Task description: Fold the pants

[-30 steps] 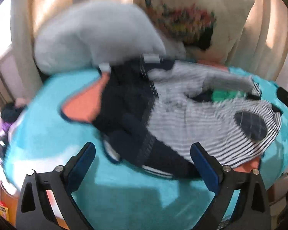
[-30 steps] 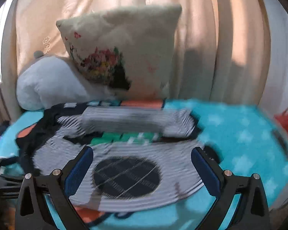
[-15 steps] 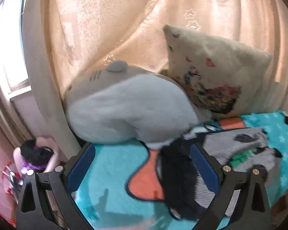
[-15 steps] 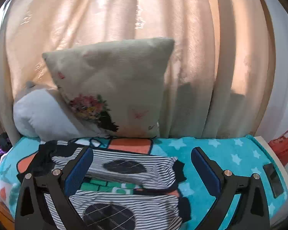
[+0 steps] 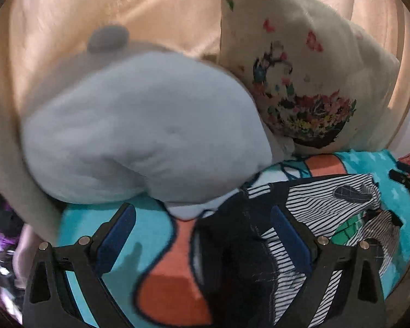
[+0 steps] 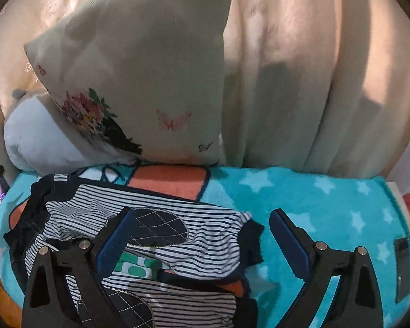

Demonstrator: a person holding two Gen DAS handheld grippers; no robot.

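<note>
Curtain (image 6: 300, 76): peach-cream drapery filling the backdrop from 9 to 3 o'clock in both wrist views.

Blanket (image 6: 300, 199): turquoise fleece with pale stars and orange patches, spread over the bed; it carries everything below.

Plush toy (image 5: 139, 136): pale grey-blue, rounded, at 10 o'clock in the left wrist view, resting on the blanket and pressed against the pillow.

Pillow (image 6: 150, 82): cream, printed with a flower basket and butterflies, propped upright against the curtain at 11 o'clock in the right wrist view.

Pants (image 6: 205, 235): navy-and-white striped, with dark navy waistband and quilted oval knee patches, lying crumpled on the blanket. They occupy 7 to 9 o'clock in the right wrist view and 4 to 6 o'clock in the left wrist view (image 5: 328, 205). A green-and-white patterned layer shows between the two striped legs.

Left tongs (image 5: 202, 235): spread wide, grasping nothing, positioned over the navy waistband end and an orange blanket patch.

Right tongs (image 6: 202, 235): spread wide, grasping nothing, positioned over the striped leg's cuff end; its left finger (image 6: 114, 240) overlaps the upper knee patch.
</note>
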